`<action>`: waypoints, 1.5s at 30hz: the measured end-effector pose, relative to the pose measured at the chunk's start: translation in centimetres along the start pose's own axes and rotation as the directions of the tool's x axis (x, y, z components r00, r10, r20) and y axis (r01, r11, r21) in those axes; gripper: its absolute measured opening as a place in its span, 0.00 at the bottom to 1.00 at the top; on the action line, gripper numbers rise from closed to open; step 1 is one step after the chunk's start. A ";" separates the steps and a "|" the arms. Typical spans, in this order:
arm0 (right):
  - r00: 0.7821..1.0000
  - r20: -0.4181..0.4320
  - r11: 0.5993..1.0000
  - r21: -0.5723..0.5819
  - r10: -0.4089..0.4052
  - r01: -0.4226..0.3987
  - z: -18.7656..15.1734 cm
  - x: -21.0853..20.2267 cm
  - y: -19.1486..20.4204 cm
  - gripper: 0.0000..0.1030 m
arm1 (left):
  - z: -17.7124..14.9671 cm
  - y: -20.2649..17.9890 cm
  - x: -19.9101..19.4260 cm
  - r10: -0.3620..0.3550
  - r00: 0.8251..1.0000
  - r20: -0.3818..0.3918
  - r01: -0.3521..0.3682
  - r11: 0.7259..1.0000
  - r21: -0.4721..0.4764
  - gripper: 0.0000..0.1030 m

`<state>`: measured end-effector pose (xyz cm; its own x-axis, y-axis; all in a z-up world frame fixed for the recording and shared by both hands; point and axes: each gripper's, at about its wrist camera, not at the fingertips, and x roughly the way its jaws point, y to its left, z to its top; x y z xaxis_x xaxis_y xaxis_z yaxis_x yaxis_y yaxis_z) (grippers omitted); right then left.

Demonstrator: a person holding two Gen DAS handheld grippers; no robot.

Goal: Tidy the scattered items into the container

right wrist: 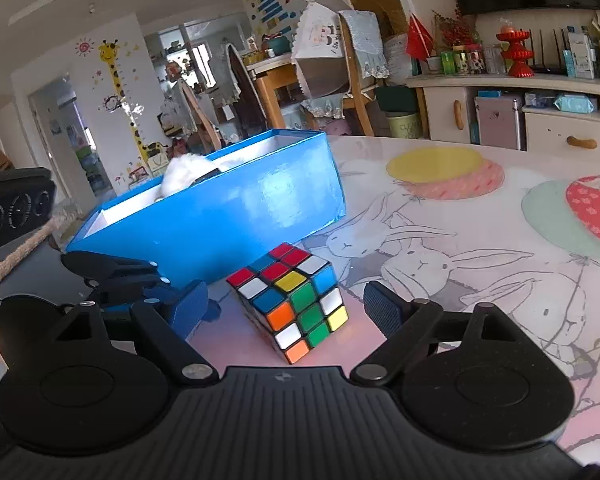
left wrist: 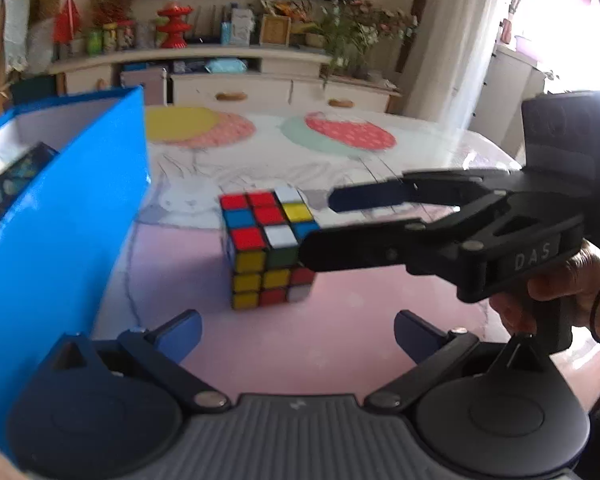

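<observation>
Glossy plastic puzzle cube [right wrist: 290, 304], centre frame, looks rigid, light and slippery: flat opposite faces suit the right gripper [right wrist: 288, 306], jaws apart astride it, left gripper [left wrist: 298, 334] likewise spread.

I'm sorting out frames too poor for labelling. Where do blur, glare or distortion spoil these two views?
Left wrist view: window glare whitens the upper right; the cube and right tool are slightly motion-blurred. Right wrist view: sharper, cube crisp, sheen on the blue box wall. Fisheye bends both views' edges.

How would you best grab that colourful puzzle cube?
Pinch the cube across two opposite flat side faces, coming level from the right tool's side. It sits flat on the table between the open fingers, and the blue box blocks the far side.
</observation>
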<state>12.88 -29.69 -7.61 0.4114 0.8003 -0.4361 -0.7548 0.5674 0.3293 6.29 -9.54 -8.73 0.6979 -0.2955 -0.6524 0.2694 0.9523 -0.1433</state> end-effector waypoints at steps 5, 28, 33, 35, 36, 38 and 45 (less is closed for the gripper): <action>0.997 0.038 0.995 0.073 -0.071 0.068 -0.5 -2.0 -1.5 1.00 | 1.2 0.4 -0.6 0.038 0.997 0.075 -0.036 0.999 -0.025 0.87; 0.997 0.007 0.938 0.339 -0.082 0.075 -0.7 -0.4 -3.8 1.00 | 2.0 0.5 3.0 0.086 0.996 0.029 -0.085 0.996 -0.037 0.58; 0.995 0.017 0.932 0.350 -0.101 0.089 -0.6 -0.4 -4.8 1.00 | 1.9 0.8 2.8 0.104 0.994 0.038 -0.103 0.994 -0.040 0.58; 0.995 0.020 0.930 0.356 -0.101 0.087 -0.7 -0.2 -5.1 1.00 | 1.9 1.0 2.7 0.111 0.993 0.040 -0.109 0.993 -0.044 0.58; 0.995 0.021 0.930 0.357 -0.100 0.086 -0.7 -0.1 -5.1 1.00 | 1.9 1.1 2.7 0.114 0.993 0.042 -0.112 0.993 -0.046 0.58; 0.994 0.020 0.931 0.352 -0.105 0.091 -0.6 0.3 -5.0 1.00 | 1.8 1.2 2.6 0.115 0.992 0.045 -0.113 0.992 -0.047 0.58; 0.996 0.020 0.930 0.361 -0.088 0.075 -0.7 0.8 -4.5 1.00 | 1.7 1.3 2.3 0.096 0.994 0.055 -0.093 0.994 -0.049 0.58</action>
<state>16.22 -31.70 -10.00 0.4866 0.7508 -0.4466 -0.4864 0.6575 0.5754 9.40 -9.07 -9.11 0.7558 -0.2065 -0.6214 0.1703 0.9783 -0.1180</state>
